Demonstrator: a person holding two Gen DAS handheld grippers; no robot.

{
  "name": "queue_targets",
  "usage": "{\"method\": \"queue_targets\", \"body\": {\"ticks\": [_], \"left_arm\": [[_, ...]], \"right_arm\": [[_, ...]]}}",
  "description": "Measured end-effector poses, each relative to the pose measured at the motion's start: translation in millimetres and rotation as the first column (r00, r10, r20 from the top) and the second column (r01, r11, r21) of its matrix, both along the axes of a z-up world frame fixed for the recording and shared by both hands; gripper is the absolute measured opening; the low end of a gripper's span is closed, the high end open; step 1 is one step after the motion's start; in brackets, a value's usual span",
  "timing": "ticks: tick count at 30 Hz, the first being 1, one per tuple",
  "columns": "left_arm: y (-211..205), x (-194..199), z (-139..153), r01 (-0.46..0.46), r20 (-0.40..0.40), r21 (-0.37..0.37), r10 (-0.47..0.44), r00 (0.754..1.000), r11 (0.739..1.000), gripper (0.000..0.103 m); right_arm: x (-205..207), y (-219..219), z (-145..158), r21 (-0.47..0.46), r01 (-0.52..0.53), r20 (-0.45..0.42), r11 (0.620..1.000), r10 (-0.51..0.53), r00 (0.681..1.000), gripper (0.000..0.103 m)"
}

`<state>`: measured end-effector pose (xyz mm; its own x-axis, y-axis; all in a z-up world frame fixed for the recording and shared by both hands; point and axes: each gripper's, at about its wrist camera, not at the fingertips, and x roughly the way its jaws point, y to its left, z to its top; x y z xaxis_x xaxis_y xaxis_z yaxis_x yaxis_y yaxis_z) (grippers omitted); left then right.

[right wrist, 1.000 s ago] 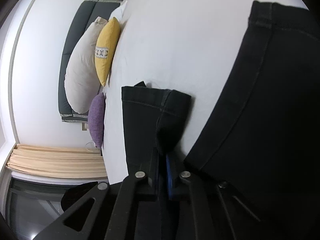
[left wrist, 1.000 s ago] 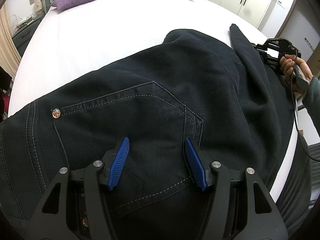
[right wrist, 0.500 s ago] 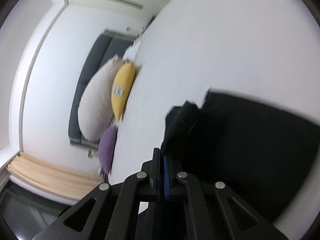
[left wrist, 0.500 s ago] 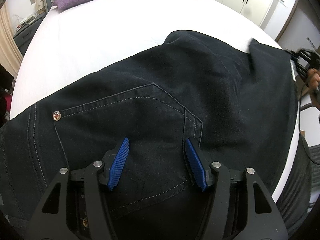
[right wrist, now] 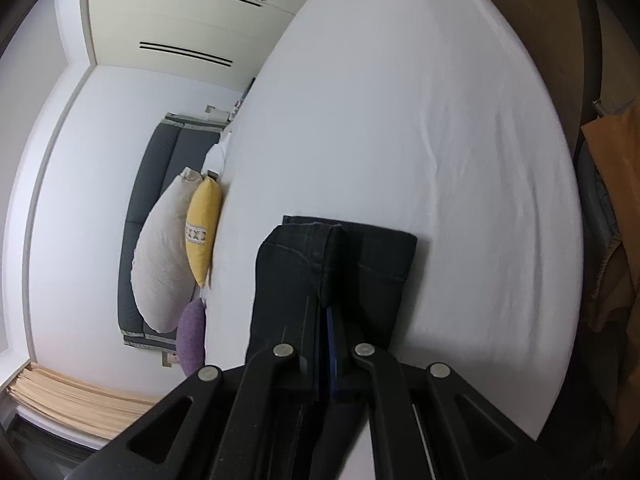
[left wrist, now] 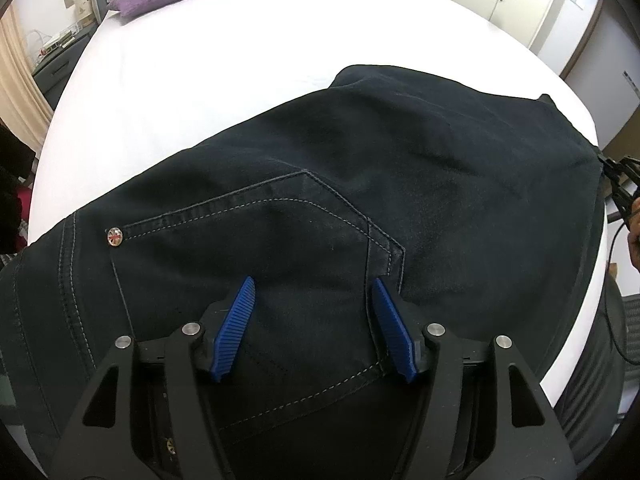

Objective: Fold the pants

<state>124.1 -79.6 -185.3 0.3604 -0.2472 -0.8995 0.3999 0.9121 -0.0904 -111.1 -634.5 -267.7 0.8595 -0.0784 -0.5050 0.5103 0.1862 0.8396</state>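
Pants (left wrist: 304,208): dark denim, spread over the near part of the white bed (left wrist: 224,60); seat and back pocket (left wrist: 280,240) facing up, leg ends out to the right.
Leg hems (right wrist: 320,256): stacked, pinched in the right tool, lifted just above the sheet.
Left tool (left wrist: 312,324): pointing steeply down over the back pocket; blue pads (left wrist: 236,328) well apart and widening a little, denim under them but no fold pinched between, so nothing gripped.
Right tool (right wrist: 326,320): clamped tight on the hem fabric, angled gently downward, rolled on its side so the headboard and pillows (right wrist: 168,256) appear turned.
Right hand (left wrist: 634,232): only an edge visible at the far right of the left view, beyond the pants' end.
Step in hand: likely drawing the legs out straight before laying them over.
Doing it well: keep both hems together in the clamp; hold the cloth taut and low to avoid sag and creases; steady the seat with the left tool so the waist does not drag; line up side seams before setting down.
Risk: one hem layer slipping out, leaving uneven edges.
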Motion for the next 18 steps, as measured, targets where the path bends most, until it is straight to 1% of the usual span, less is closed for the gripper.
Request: {"method": "queue_targets", "body": {"ticks": [2, 6, 7, 8, 9, 10, 11, 13, 15, 16, 18], "left_arm": [[1, 0, 0, -0.002, 0.001, -0.001, 0.002, 1.0, 1.0, 0.061], [1, -2, -1, -0.003, 0.004, -0.002, 0.003, 1.0, 1.0, 0.061], [1, -2, -1, -0.002, 0.005, -0.001, 0.002, 1.0, 1.0, 0.062], [1, -3, -1, -0.001, 0.005, 0.0, 0.001, 1.0, 1.0, 0.062], [0, -2, -2, -0.001, 0.006, 0.001, 0.001, 1.0, 1.0, 0.062], [0, -3, -2, 0.0, 0.006, 0.002, 0.0, 1.0, 1.0, 0.063], [0, -5, -2, 0.001, 0.005, 0.0, -0.001, 1.0, 1.0, 0.064], [-3, -5, -2, 0.005, 0.006, 0.005, -0.005, 1.0, 1.0, 0.068], [-5, -5, -3, 0.002, 0.008, 0.011, -0.002, 1.0, 1.0, 0.069], [-6, -4, -3, 0.0, 0.008, 0.012, 0.0, 1.0, 1.0, 0.07], [-7, -4, -3, -0.001, 0.008, 0.016, 0.001, 1.0, 1.0, 0.071]], "right_arm": [[-1, 5, 2, 0.004, -0.001, 0.014, 1.0, 0.001, 1.0, 0.004], [-11, 6, -8, 0.039, 0.003, 0.0, 0.999, -0.003, 1.0, 0.005], [-12, 5, -11, 0.055, 0.001, 0.01, 0.999, -0.001, 1.0, 0.008], [-9, 6, -13, 0.07, -0.005, 0.017, 0.998, 0.004, 1.0, 0.008], [-8, 5, -16, 0.091, -0.012, 0.022, 0.996, 0.01, 1.0, 0.011], [-6, 2, -18, 0.11, -0.019, 0.035, 0.994, 0.015, 0.999, 0.016], [-4, 0, -19, 0.111, -0.022, 0.041, 0.994, 0.018, 0.999, 0.017], [0, -5, -17, 0.09, -0.023, 0.029, 0.996, 0.02, 0.999, 0.017], [4, -10, -20, 0.103, -0.034, 0.035, 0.994, 0.031, 0.999, 0.015], [7, -12, -21, 0.108, -0.039, 0.028, 0.993, 0.036, 0.999, 0.007], [6, -15, -21, 0.108, -0.042, 0.021, 0.993, 0.04, 0.999, 0.004]]}}
